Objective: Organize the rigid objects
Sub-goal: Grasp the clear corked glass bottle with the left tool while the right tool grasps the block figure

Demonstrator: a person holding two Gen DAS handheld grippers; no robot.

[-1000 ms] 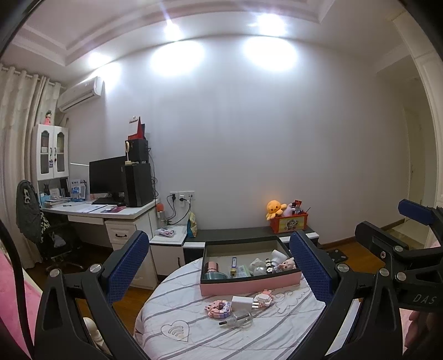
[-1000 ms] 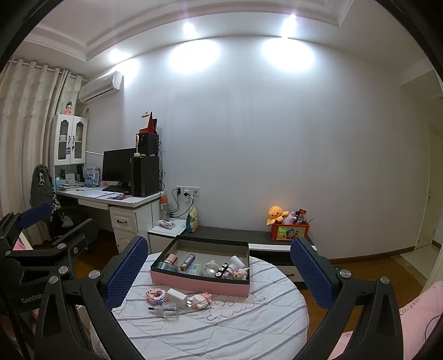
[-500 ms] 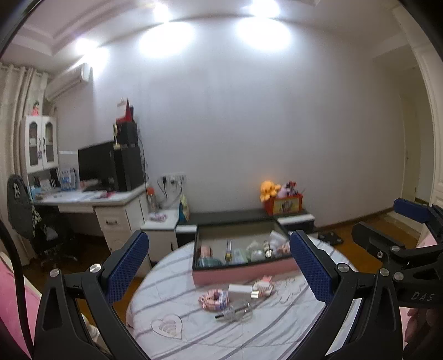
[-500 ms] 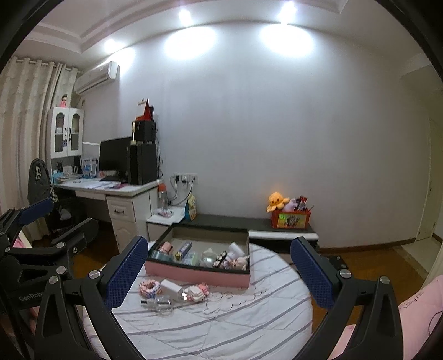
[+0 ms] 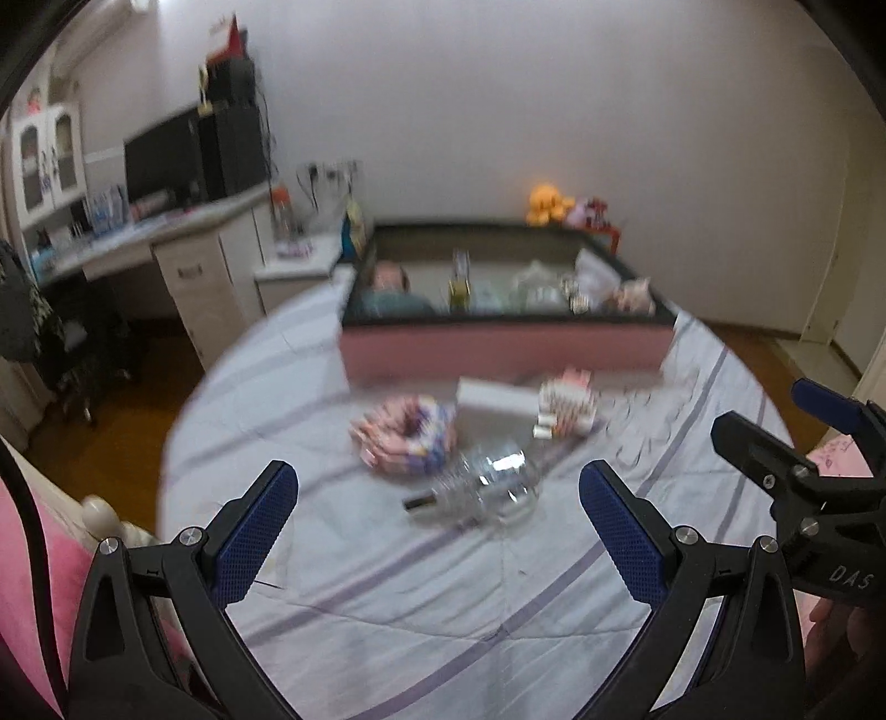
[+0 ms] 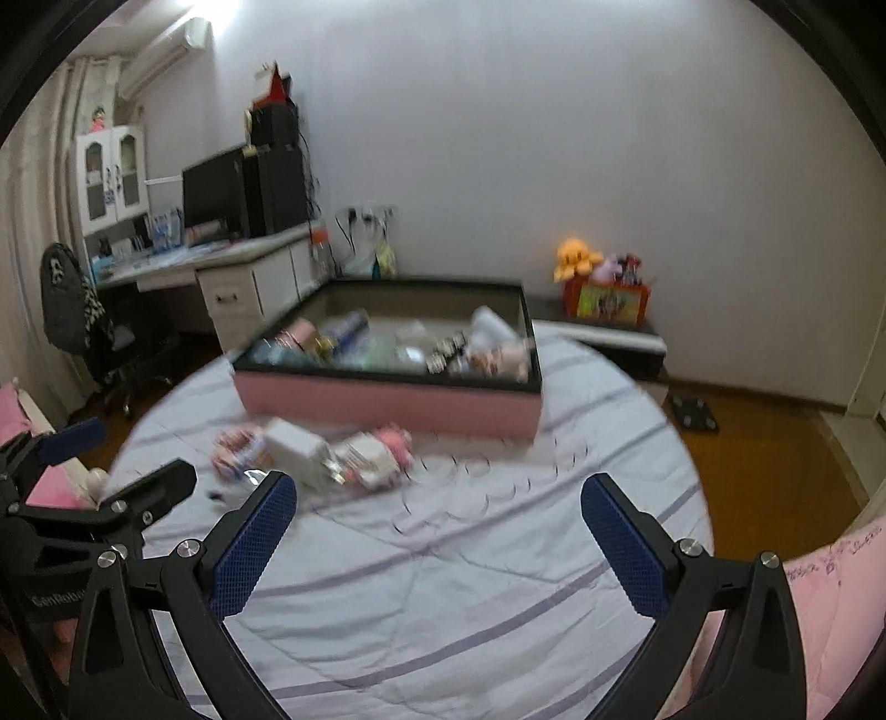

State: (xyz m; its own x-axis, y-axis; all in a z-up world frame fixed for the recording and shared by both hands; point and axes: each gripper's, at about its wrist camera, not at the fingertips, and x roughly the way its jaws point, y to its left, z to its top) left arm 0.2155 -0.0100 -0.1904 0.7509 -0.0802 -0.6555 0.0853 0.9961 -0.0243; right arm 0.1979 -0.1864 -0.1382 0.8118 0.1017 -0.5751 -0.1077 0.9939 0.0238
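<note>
2 tools spread wide and bare above the round desk (image 5: 387, 581).
1 pink box (image 6: 387, 396) sits at the far edge; 4 loose items lie before it: donut toy (image 5: 407, 437), white block (image 5: 495, 394), pink brick toy (image 5: 567, 401), glass bottle (image 5: 487, 487). The near half is open cloth under left tool (image 5: 437, 531) and right tool (image 6: 437, 534).

A plain white wall (image 6: 554, 138) fills the upper right of the right wrist view. At upper left an air conditioner (image 6: 166, 52) hangs above a white glass-door cabinet (image 6: 113, 174). Below them a white desk (image 6: 221, 266) carries a dark monitor (image 6: 213, 194) and a black tower (image 6: 277, 188). A black chair (image 6: 83, 315) stands at far left on the brown wood floor (image 6: 775, 459). A low dark bench (image 6: 609, 338) runs along the wall at right of centre.
</note>
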